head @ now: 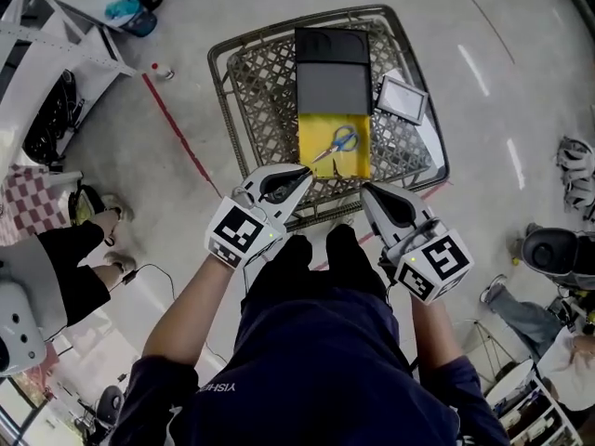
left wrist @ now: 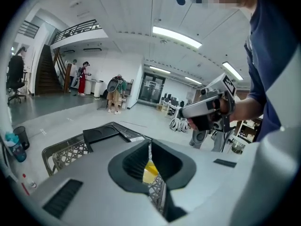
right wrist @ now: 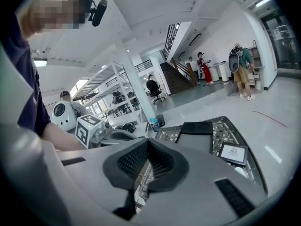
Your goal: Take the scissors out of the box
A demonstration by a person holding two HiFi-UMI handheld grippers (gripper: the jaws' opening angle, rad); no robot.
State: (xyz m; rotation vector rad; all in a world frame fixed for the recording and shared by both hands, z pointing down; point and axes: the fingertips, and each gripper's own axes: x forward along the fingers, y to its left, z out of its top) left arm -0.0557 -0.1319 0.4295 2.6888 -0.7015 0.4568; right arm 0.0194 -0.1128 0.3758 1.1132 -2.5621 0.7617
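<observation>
Red tape line point(head: 181, 137) runs across the floor, left of a wire basket point(head: 223, 72).

Left gripper point(head: 307, 170): jaws clenched tip to tip, nothing held between them. Its tip sits above the basket's near rim, near the near-left corner of the box point(head: 311, 128). In the left gripper view a sliver of the box's yellow shows below the closed tips.

The box lies open in the middle of the basket, yellow tray toward the person, black lid point(head: 332, 72) beyond it.

Scissors point(head: 337, 144): flat on the yellow tray, blue handles to the far right, blades pointing near-left. Neither gripper touches them.

White-framed card point(head: 402, 98): in the basket, just right of the lid.

Right gripper point(head: 365, 189): jaws likewise closed on nothing, tip at the basket's near rim, right of the box.
</observation>
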